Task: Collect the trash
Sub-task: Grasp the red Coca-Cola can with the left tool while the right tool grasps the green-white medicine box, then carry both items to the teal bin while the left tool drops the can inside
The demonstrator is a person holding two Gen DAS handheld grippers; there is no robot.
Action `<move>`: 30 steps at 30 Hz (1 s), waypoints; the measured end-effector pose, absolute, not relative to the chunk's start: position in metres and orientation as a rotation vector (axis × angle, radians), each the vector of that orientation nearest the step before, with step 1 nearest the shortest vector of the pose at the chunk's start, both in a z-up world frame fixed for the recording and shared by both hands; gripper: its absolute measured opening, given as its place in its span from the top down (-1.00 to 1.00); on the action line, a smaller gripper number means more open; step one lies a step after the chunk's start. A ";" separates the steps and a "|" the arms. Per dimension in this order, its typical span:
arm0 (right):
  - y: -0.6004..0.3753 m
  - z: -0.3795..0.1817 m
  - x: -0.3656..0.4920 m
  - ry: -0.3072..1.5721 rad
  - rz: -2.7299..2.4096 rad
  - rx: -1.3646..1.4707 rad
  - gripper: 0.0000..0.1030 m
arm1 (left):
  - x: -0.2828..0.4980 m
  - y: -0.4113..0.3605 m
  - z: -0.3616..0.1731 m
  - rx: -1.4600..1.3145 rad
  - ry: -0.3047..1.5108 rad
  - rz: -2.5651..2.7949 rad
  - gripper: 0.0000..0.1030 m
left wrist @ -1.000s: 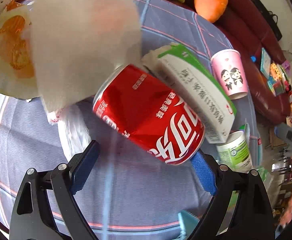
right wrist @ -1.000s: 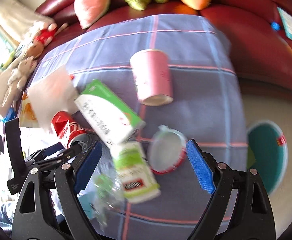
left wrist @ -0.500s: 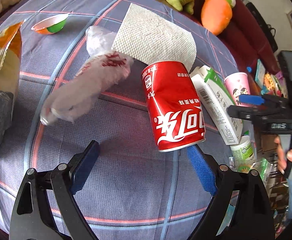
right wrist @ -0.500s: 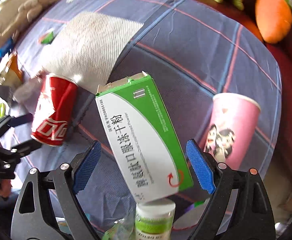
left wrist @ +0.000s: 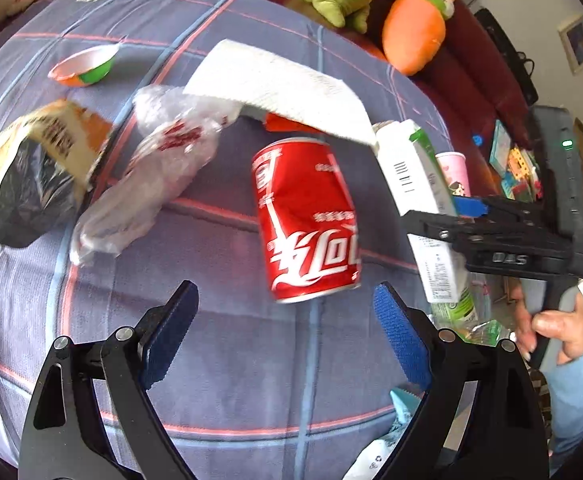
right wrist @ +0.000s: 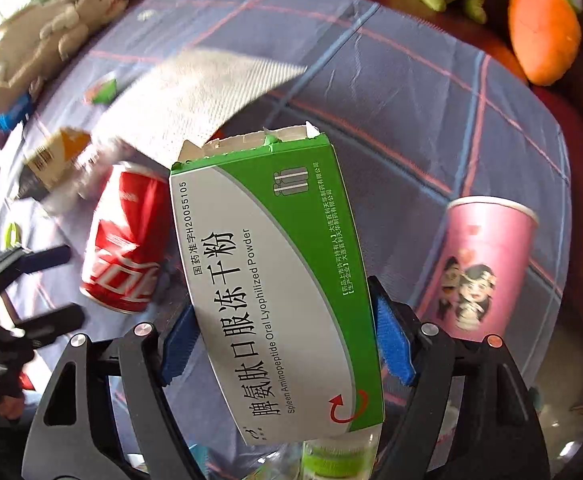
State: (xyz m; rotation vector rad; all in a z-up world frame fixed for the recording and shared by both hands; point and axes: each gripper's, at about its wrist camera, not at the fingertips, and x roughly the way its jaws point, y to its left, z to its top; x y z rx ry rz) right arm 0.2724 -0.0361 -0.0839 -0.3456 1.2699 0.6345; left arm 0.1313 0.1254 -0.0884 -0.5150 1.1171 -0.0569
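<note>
A green and white medicine box [right wrist: 275,288] lies flat on the plaid cloth [right wrist: 411,128], and my right gripper [right wrist: 283,320] is closing its jaws around it, a blue pad at each long side. Left of the box lies a dented red cola can [left wrist: 307,220] on its side. My left gripper [left wrist: 285,300] hovers open just short of the can's bottom end with nothing between its fingers. In the left wrist view the box [left wrist: 411,176] stands on edge, with a black finger [left wrist: 435,224] of the right gripper across it and a hand on the handle.
A white paper towel [left wrist: 283,88], a crumpled clear bag [left wrist: 159,176], a snack packet [left wrist: 31,176] and a small cup lid [left wrist: 83,66] lie beyond the can. A pink paper cup [right wrist: 479,272] lies right of the box. Plush toys [left wrist: 411,32] sit on the red sofa behind.
The right gripper has come down over the medicine box and its jaws have narrowed onto its sides. The left gripper has drawn back a little from the can, which now lies ahead of its fingertips.
</note>
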 end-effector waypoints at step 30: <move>-0.275 -0.006 0.208 1.051 0.393 0.231 -0.42 | 0.148 0.008 -0.020 -0.198 0.985 -0.161 -0.16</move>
